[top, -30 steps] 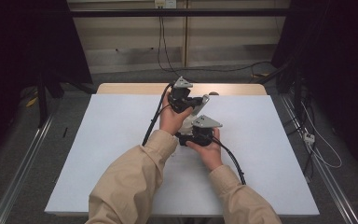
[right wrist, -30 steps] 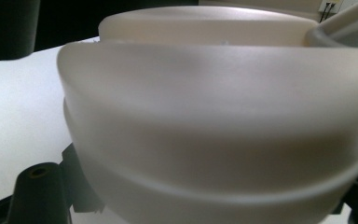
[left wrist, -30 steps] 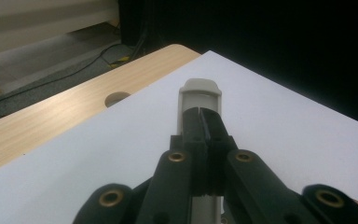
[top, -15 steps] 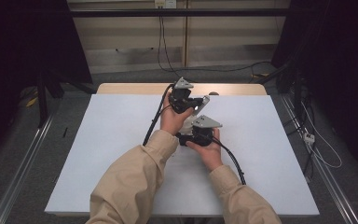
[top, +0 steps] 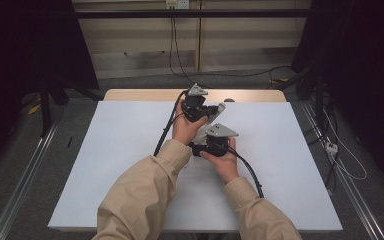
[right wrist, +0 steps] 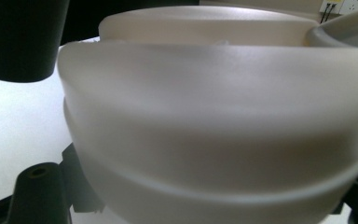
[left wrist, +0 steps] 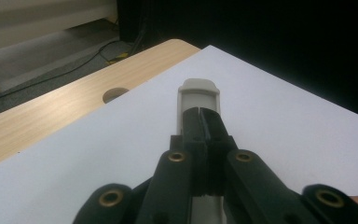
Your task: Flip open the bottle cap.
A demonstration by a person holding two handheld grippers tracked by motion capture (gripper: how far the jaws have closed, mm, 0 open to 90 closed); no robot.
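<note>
My left gripper (top: pixel 209 110) is held above the back middle of the white table top (top: pixel 105 165). In the left gripper view its jaws are shut (left wrist: pixel 199 114) on a flat beige plastic piece (left wrist: pixel 199 91), whose rounded end sticks out past the tips. The same piece (top: pixel 219 109) shows pale beside that hand. My right gripper (top: pixel 211 128) sits just in front of it and points away from the person. A ribbed beige surface (right wrist: pixel 214 116) lies right against its camera and hides its fingertips. Whether those jaws grip the piece is hidden.
A bare wooden strip (top: pixel 145 94) with a round hole (left wrist: pixel 114 94) runs along the table's far edge. Black cables (top: pixel 245 167) trail from both grippers across the sheet. Metal rails (top: pixel 25 180) and floor cables (top: pixel 340 160) flank the table; dark curtains stand at both sides.
</note>
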